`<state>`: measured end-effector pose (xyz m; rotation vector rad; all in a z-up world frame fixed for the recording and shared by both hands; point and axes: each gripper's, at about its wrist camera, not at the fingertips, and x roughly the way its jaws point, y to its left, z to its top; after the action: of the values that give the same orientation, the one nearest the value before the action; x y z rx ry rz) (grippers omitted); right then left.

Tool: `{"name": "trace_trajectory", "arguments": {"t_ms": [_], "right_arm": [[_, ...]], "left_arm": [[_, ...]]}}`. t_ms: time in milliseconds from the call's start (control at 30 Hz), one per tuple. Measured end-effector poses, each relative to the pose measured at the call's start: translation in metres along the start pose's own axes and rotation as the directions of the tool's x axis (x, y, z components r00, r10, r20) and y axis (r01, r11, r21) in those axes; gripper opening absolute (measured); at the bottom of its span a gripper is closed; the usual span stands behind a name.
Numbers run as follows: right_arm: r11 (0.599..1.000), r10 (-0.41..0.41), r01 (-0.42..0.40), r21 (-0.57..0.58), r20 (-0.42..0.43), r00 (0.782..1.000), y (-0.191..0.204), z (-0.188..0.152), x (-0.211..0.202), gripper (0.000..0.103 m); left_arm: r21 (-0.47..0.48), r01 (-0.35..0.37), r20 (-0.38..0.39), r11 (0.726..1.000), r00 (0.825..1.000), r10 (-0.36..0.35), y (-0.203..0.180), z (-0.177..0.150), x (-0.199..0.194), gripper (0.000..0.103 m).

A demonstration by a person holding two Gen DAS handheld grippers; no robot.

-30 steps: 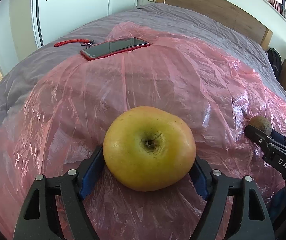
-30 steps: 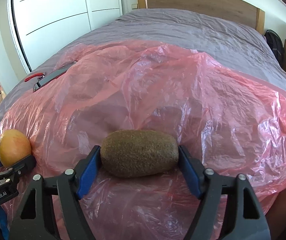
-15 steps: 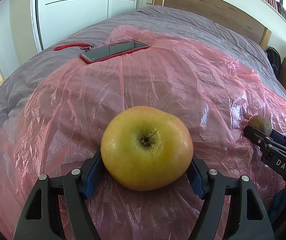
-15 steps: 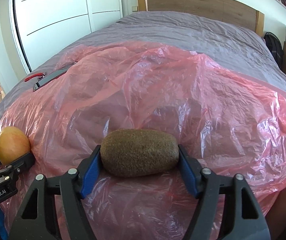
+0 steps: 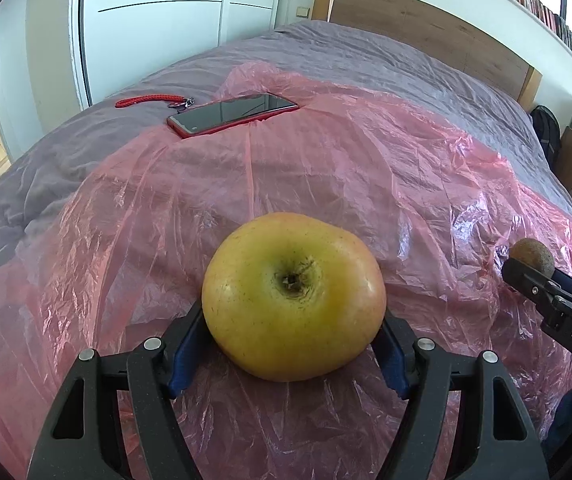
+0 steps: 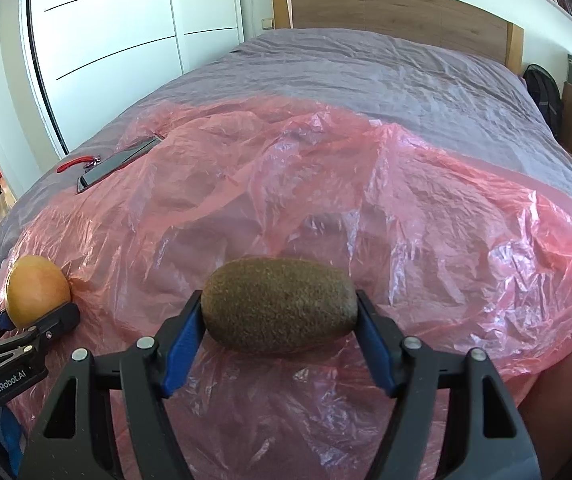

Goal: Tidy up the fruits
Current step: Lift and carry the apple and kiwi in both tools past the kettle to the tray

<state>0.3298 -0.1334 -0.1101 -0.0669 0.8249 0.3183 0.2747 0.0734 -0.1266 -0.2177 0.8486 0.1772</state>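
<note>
Gripping apple (image 5: 292, 298), left gripper (image 5: 292, 344), kiwi (image 6: 279, 307) seemingly clamped, right gripper (image 6: 279, 344)

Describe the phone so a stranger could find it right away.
On the bed, follow the pink plastic sheet to its far left edge. The phone lies flat there beside a red lanyard: a dark glossy screen with a red rim.

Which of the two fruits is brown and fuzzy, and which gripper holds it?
The kiwi, clamped lengthwise in the right gripper. The apple in the left gripper is smooth and yellow.
</note>
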Motion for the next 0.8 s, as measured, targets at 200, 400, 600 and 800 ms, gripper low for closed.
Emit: {"name": "trace_trajectory", "arguments": {"t_ms": [200,400,600,800], "right_arm": [[1.000,0.015,-0.014,-0.006,0.022,1.000,0.011,0.001,-0.034,0.098],[0.999,0.034,-0.034,-0.002,0.007,0.999,0.025,-0.019,-0.079,0.098],[0.999,0.044,-0.043,0.030,-0.014,0.999,0.026,-0.058,-0.135,0.098],[0.998,0.033,-0.030,0.053,-0.043,0.999,0.015,-0.101,-0.186,0.098]], "left_arm": [[-0.002,0.013,0.065,1.000,0.998,-0.013,-0.001,0.003,-0.027,0.068],[0.005,0.029,0.118,1.000,0.993,-0.030,-0.005,0.002,-0.064,0.068],[0.039,0.031,0.151,0.999,0.988,-0.036,-0.011,-0.014,-0.108,0.068],[0.095,0.056,0.120,0.994,0.990,-0.067,-0.025,-0.053,-0.153,0.068]]}}
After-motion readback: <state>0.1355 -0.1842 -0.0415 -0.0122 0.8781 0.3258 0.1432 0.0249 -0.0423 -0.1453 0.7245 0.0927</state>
